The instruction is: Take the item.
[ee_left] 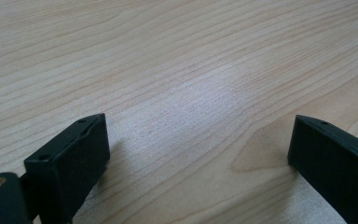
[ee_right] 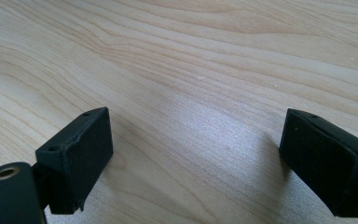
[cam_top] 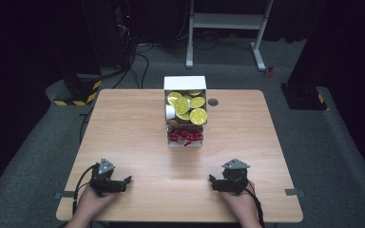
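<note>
Hand-held gripper on your left [cam_top: 123, 182] and hand-held gripper on your right [cam_top: 215, 182] are both resting at the near edge of the desk [cam_top: 123, 128], jaws standing wide with nothing but bare wood between them. Farther out, well apart from both, the white box [cam_top: 185, 105] is sitting at the middle of the desk, holding yellow-lidded cups [cam_top: 198, 116] above and red-wrapped pieces [cam_top: 185, 137] below. Judging from this, you are only starting: nothing is lifted yet, and every reach is still ahead.
</note>
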A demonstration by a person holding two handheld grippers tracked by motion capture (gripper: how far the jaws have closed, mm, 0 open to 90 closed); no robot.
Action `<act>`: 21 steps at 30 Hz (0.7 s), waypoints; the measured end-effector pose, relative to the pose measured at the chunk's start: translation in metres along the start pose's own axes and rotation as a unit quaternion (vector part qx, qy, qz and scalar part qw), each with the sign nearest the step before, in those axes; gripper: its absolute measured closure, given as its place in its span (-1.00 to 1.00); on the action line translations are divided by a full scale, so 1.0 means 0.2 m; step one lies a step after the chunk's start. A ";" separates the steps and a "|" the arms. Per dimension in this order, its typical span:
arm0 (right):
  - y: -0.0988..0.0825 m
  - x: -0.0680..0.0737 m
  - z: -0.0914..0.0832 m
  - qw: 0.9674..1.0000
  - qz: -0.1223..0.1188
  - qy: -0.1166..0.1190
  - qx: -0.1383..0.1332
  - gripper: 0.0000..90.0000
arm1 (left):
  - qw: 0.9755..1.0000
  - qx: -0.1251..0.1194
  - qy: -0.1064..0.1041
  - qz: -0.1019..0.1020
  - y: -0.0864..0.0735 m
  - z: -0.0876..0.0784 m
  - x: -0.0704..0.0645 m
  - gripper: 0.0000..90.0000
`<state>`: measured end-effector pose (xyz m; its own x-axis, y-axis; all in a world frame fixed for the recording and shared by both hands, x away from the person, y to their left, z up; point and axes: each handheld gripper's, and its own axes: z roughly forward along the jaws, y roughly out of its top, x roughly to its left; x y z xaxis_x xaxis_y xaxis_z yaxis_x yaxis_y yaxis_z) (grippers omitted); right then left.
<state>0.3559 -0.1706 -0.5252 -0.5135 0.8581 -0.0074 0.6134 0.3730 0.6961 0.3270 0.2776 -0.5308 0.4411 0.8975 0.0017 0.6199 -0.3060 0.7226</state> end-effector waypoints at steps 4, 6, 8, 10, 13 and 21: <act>0.00 0.00 0.00 1.000 -0.002 -0.001 -0.003 -0.75 | 1.000 0.001 -0.001 0.001 0.00 0.00 0.00 -0.87; 0.00 0.00 -0.01 1.000 -0.006 -0.002 -0.009 -0.75 | 1.000 0.001 -0.001 0.001 0.00 0.00 0.00 -0.87; 0.00 0.00 -0.02 1.000 -0.009 -0.002 -0.014 -0.75 | 1.000 0.001 -0.002 0.001 0.00 0.00 0.00 -0.87; 0.01 0.00 -0.03 1.000 -0.011 -0.004 -0.022 -0.73 | 1.000 0.001 -0.002 0.001 0.00 0.00 0.00 -0.88; 0.01 -0.01 -0.05 0.999 -0.010 -0.003 -0.031 -0.73 | 1.000 0.001 -0.003 0.002 0.00 0.00 0.00 -0.88; 0.02 -0.02 -0.10 0.998 0.001 0.000 -0.066 -0.73 | 1.000 0.001 -0.003 0.003 0.00 0.00 0.00 -0.88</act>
<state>0.3483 -0.1805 -0.5074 -0.5121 0.8589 -0.0062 0.5298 0.3215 0.7848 0.3273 0.2779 -0.5307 0.4479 0.8941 0.0017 0.6189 -0.3114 0.7211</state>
